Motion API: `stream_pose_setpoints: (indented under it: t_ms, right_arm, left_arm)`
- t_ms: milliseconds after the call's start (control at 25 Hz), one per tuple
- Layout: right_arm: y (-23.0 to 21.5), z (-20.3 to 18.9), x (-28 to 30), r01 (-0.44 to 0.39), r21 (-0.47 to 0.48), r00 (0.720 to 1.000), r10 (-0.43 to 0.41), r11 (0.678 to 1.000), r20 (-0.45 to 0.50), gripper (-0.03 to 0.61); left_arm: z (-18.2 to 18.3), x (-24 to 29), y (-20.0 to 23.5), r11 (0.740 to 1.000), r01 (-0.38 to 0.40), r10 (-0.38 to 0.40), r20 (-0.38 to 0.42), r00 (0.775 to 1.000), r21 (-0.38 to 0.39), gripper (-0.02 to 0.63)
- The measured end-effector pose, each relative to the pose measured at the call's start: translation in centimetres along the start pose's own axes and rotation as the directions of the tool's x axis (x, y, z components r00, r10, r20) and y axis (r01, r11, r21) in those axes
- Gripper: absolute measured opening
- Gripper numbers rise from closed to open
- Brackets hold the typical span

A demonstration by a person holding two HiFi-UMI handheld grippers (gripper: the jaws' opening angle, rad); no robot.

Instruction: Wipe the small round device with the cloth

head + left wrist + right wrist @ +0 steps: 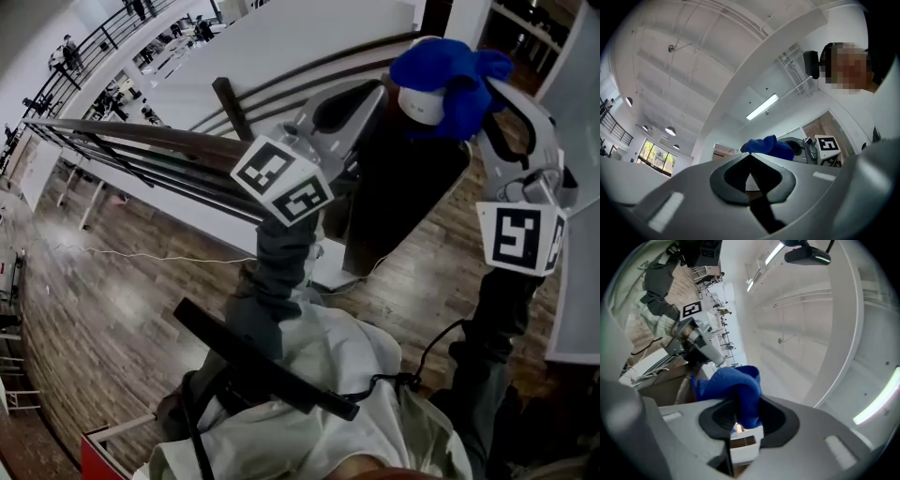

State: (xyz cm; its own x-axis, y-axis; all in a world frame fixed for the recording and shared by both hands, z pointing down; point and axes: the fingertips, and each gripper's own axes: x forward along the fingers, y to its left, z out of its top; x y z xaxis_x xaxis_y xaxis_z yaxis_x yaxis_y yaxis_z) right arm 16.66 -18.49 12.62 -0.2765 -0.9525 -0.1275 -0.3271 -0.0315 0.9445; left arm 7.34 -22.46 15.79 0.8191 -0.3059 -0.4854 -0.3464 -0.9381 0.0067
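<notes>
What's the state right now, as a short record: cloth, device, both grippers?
cloth: blue cloth, bunched over the device's top
device: small round white device, partly covered
right gripper: shut on the blue cloth
left gripper: jaws together, nothing seen between them; its tip is beside the device, contact unclear

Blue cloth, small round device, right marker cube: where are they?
blue cloth (459, 80), head view, on its bunched middle.
small round device (421, 105), head view, on its white front.
right gripper's marker cube (518, 237), head view, on its printed face.
</notes>
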Motion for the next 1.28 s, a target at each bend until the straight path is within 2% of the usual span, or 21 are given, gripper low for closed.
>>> stream_pose_setpoints:
  t_ms: [120, 240, 320, 440, 600, 760, 840, 920, 1000, 1040, 1160, 1280]
  right_arm:
    - [-3.8, 0.7, 0.3, 0.142, -0.012, 0.99, -0.143, 0.99, -0.006, 0.112]
    - [-3.0, 1.2, 1.4, 0.16, -0.073, 0.987, -0.162, 0.984, -0.024, 0.11]
    - [-2.1, 1.4, 1.2, 0.168, -0.07, 0.986, -0.169, 0.983, -0.001, 0.11]
    - [-0.9, 1.3, 0.6, 0.135, 0.005, 0.991, -0.135, 0.991, 0.004, 0.11]
    - [2.0, 1.0, 0.1, 0.09, 0.012, 0.995, -0.089, 0.996, -0.036, 0.11]
    - [6.1, 1.0, -1.1, -0.009, 0.028, 0.998, 0.011, 1.0, -0.056, 0.11]
    - [6.6, 1.4, -1.8, -0.007, 0.06, 0.999, 0.01, 0.998, -0.036, 0.11]
    - [6.2, 1.6, -2.9, 0.028, 0.132, 1.0, -0.027, 0.991, -0.01, 0.11]
    - [5.9, 1.6, -4.4, 0.071, 0.25, 0.997, -0.077, 0.966, 0.014, 0.11]
    - [5.9, 1.5, -5.3, 0.095, 0.325, 0.994, -0.109, 0.941, 0.025, 0.11]
    - [6.2, 1.4, -7.8, 0.148, 0.54, 0.977, -0.208, 0.828, 0.053, 0.112]
    - [6.8, 0.5, -9.4, 0.16, 0.641, 0.968, -0.247, 0.75, 0.048, 0.111]
  left_arm:
    - [-0.2, 0.0, -0.4, 1.0, 0.001, -0.001, 0.013, 1.0, -0.017, 0.0]
    - [-0.6, -0.6, -0.7, 1.0, -0.001, 0.001, 0.002, 1.0, -0.008, 0.0]
    - [-0.7, -1.1, -0.5, 1.0, -0.011, 0.011, -0.007, 1.0, 0.001, 0.0]
    - [-0.3, -1.7, 0.4, 0.999, -0.036, 0.036, -0.016, 0.999, 0.009, 0.0]
    - [-0.4, -2.5, 1.1, 0.998, -0.057, 0.057, -0.026, 0.998, 0.003, 0.0]
    - [-1.2, -3.4, 0.1, 0.998, -0.055, 0.055, -0.032, 0.998, -0.009, 0.0]
    - [-1.4, -3.8, -0.4, 0.998, -0.057, 0.056, -0.032, 0.998, -0.025, 0.0]
    - [-1.7, -4.2, -1.0, 0.997, -0.06, 0.059, -0.03, 0.998, -0.049, 0.0]
    - [-2.3, -5.0, -1.4, 0.995, -0.066, 0.064, -0.031, 0.997, -0.076, 0.0]
    - [-2.5, -5.5, -1.6, 0.994, -0.072, 0.07, -0.034, 0.997, -0.086, 0.0]
    - [-2.6, -7.6, -2.1, 0.99, -0.1, 0.097, -0.041, 0.994, -0.097, 0.0]
    - [-2.8, -8.6, -2.9, 0.987, -0.121, 0.116, -0.046, 0.992, -0.106, 0.0]
